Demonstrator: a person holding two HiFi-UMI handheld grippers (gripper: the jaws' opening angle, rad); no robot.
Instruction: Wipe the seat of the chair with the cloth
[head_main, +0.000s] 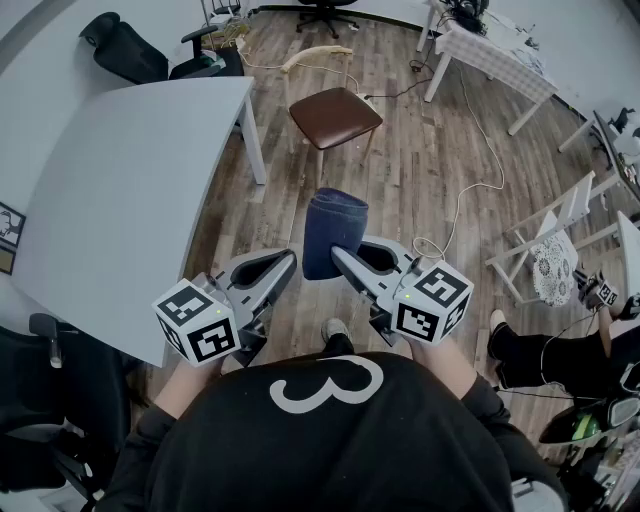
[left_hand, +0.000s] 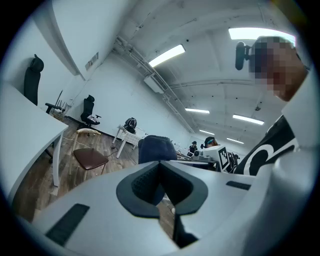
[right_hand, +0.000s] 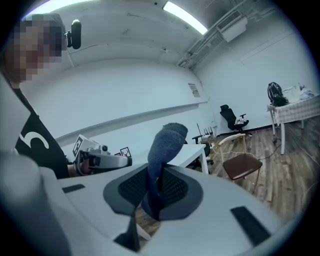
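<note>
Navy cloth (head_main: 335, 230) pinched in right gripper (head_main: 343, 257) fingers | left gripper (head_main: 289, 260) fingers together, empty | step, judged: approach, chair seat (head_main: 335, 116) far ahead, unwiped | next: bring cloth flat onto seat.

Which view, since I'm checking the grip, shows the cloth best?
The right gripper view: the cloth stands pinched between the shut jaws of the right gripper. The head view shows it whole, but the grip point is small. The left gripper view shows only its top behind the left gripper.

Wht "3" (head_main: 330, 383) on blk shirt (head_main: 330, 455)
</note>
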